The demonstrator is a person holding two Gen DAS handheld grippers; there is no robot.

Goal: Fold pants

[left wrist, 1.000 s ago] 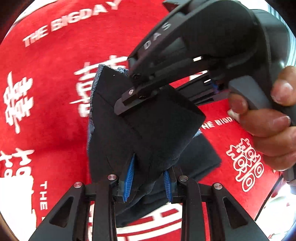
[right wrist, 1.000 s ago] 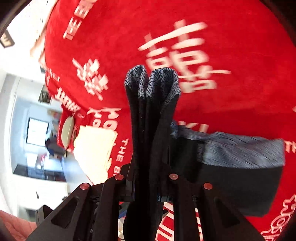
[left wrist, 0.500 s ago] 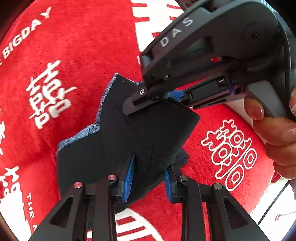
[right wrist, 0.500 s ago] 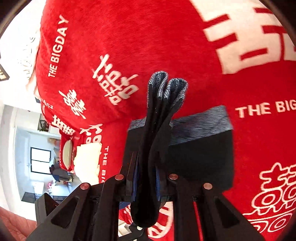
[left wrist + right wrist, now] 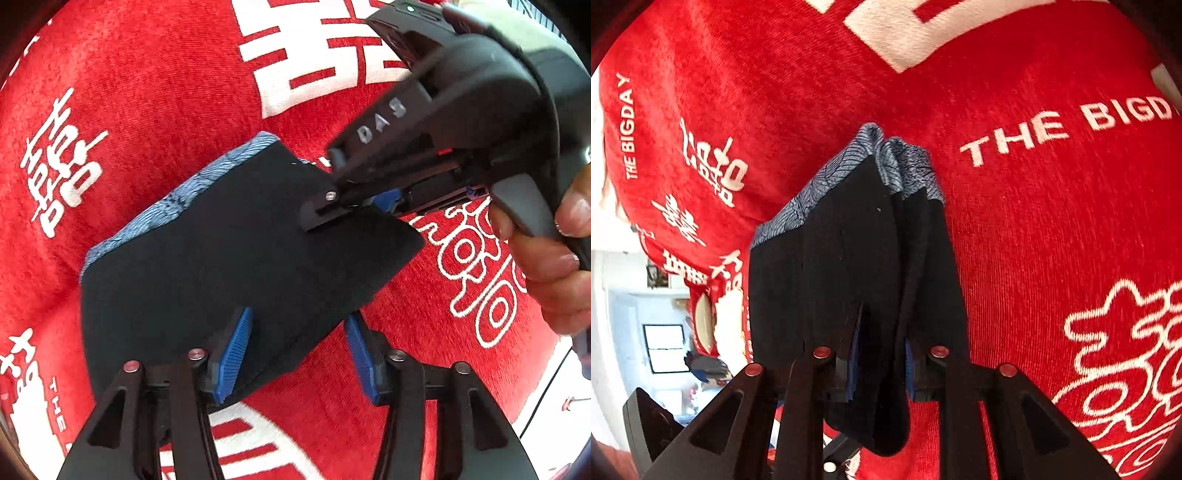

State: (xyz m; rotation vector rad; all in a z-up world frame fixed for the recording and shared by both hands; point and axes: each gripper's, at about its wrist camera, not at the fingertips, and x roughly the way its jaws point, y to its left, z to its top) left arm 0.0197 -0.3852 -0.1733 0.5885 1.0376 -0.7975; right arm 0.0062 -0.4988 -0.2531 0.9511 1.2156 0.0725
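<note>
The pants (image 5: 229,258) are dark navy with a blue patterned waistband (image 5: 207,184), folded into a small bundle over a red cloth. My left gripper (image 5: 299,350) is open, its blue pads (image 5: 232,350) apart, with the bundle's near edge between them. My right gripper (image 5: 879,365) is shut on a bunched fold of the pants (image 5: 857,258). In the left wrist view the right gripper (image 5: 332,210) reaches in from the upper right and pinches the bundle's far corner.
A red cloth (image 5: 147,92) with white characters and "THE BIGDAY" lettering (image 5: 1063,125) covers the surface. A hand (image 5: 554,251) holds the right gripper's handle. A room with a window (image 5: 665,347) shows past the cloth's left edge.
My left gripper's jaws have opened and let go of the pants. The bundle has come down flatter onto the red cloth. My right gripper stays clamped on its fold.
</note>
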